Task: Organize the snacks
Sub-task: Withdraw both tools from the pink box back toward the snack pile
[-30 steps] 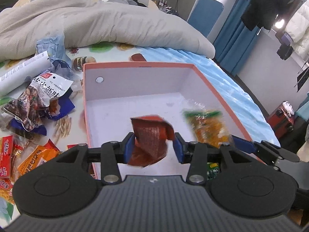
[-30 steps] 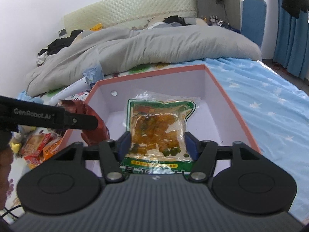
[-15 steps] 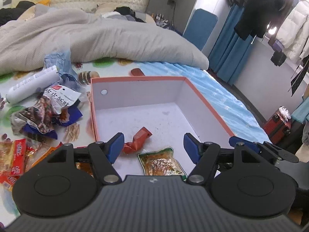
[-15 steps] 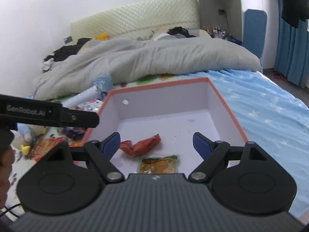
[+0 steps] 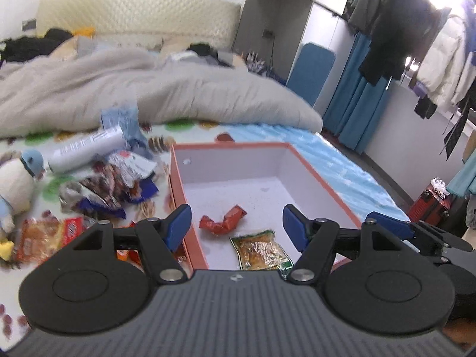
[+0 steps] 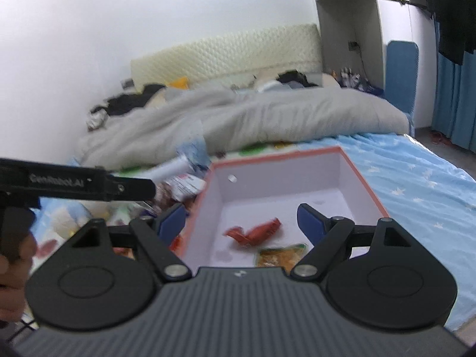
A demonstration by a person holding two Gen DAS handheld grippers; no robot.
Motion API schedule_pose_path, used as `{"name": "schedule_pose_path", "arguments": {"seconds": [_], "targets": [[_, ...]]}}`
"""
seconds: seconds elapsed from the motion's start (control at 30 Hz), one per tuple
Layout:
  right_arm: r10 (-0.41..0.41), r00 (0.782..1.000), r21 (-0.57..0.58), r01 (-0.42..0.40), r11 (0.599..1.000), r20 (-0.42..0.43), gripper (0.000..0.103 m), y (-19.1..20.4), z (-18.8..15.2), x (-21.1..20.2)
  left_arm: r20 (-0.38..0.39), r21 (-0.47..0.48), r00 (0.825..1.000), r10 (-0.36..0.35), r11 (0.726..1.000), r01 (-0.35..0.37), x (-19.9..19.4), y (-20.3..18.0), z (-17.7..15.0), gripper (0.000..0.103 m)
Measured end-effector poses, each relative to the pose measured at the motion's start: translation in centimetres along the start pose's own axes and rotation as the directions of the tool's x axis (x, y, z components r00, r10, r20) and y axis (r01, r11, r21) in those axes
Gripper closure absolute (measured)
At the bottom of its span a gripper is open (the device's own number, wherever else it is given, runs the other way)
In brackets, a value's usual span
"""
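An orange-rimmed white box (image 5: 312, 175) (image 6: 361, 177) sits on the bed. Inside it lie a crumpled red snack packet (image 5: 221, 220) (image 6: 253, 232) and a clear packet of yellow-green snack (image 5: 258, 251) (image 6: 279, 255). My left gripper (image 5: 236, 227) is open and empty, above the box's near left edge. My right gripper (image 6: 241, 221) is open and empty, above the box's near end. A pile of loose snack packets (image 5: 113, 184) (image 6: 178, 186) lies on the bed left of the box.
A white tube (image 5: 86, 148), a plush toy (image 5: 15, 181) and red-orange packets (image 5: 44, 235) lie left of the box. A grey duvet (image 5: 148, 95) covers the far bed. Blue curtains and a red suitcase (image 5: 431, 205) stand right. The left gripper's body (image 6: 74, 183) crosses the right wrist view.
Both grippers opened and let go of the red packet and the yellow-green packet, which now lie in the box. Both grippers have pulled back and up from the box.
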State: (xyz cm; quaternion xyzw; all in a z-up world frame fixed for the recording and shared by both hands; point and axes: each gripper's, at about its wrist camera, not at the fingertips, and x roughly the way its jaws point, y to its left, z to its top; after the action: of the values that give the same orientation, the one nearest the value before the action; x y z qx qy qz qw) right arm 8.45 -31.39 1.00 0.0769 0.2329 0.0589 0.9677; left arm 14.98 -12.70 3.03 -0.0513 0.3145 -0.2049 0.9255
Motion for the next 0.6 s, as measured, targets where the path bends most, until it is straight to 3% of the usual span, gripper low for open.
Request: {"name": "schedule_pose_path", "arguments": {"seconds": [0.23, 0.6], "targets": [[0.051, 0.998, -0.022, -0.050, 0.998, 0.038, 0.019, 2.9, 0.0, -2.1, 0.052, 0.008, 0.999, 0.008, 1.000, -0.008, -5.3, 0.5, -0.4, 0.030], [0.087, 0.996, 0.008, -0.087, 0.996, 0.020, 0.019, 5.0, -1.9, -4.1, 0.056, -0.041, 0.998, 0.030, 0.999, -0.028, -9.8, 2.5, -2.5, 0.030]]}}
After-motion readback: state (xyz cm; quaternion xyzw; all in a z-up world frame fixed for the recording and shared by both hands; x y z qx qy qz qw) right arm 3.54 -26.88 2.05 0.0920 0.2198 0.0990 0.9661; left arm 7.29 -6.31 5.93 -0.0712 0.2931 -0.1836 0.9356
